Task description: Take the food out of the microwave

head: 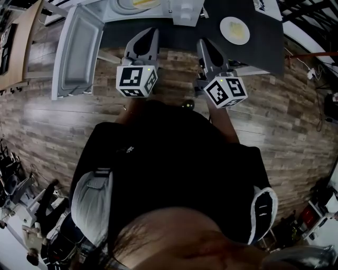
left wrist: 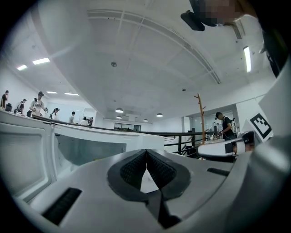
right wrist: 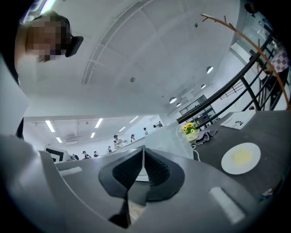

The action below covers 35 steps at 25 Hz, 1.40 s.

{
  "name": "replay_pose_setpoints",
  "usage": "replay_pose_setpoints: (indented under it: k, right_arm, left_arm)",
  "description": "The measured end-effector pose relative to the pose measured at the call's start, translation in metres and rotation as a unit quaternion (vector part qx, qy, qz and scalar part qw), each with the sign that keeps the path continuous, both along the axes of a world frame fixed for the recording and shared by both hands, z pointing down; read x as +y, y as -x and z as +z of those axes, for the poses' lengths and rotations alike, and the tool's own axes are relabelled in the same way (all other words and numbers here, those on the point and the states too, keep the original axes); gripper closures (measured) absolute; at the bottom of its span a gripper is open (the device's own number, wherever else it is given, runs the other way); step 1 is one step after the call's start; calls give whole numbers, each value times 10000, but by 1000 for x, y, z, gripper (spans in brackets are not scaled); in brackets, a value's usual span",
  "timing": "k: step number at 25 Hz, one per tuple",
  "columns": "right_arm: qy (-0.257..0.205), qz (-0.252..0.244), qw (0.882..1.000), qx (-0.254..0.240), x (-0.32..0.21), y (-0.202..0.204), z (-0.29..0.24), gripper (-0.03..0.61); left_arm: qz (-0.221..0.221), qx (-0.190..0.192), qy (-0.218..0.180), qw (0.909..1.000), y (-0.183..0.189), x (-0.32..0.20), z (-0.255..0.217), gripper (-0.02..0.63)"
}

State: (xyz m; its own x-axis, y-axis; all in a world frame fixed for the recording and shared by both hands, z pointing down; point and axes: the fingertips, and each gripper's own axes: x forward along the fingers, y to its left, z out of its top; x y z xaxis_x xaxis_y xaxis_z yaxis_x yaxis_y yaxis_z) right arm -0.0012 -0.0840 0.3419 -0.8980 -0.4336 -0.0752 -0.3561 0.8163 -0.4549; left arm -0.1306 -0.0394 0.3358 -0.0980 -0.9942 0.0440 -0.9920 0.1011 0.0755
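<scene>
The left gripper (left wrist: 146, 154) and right gripper (right wrist: 143, 151) are seen pinched shut, nothing held; a plate (head: 234, 30) is set on the table (head: 264, 50).

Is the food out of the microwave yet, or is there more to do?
Done: the microwave has its door open, and a plate of yellow food sits on the dark table. In hand: nothing. The left gripper and right gripper are both shut and empty. Left: something yellow seems to lie inside the microwave, at the picture's edge, and may need taking out.
</scene>
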Motion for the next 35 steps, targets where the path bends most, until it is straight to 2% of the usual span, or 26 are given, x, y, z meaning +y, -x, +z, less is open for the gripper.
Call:
replay_pose_setpoints:
  k: [7,13,20,31,35]
  right_arm:
    - [298,-13,9992,-252,2,56,-4,584]
    - [419,68,9988,-229,-7,104,-1,584]
    - [773,254,9957,-438,-6,145,10,564]
    - [1586,910,9802,-763,-34,183,35,546]
    - [1925,992,9737,-702,-42,198,52,507]
  left_arm:
    - [-5,-85,17,10000,47,0,-6,607]
    - [55,-86,80,9999,89,-10,-5,607]
    - [237,-171,139,9995,123,-13,5,607]
    - [727,-61,327,9968,151,-36,27,607]
    - [846,0,372,9957,159,-42,34,607]
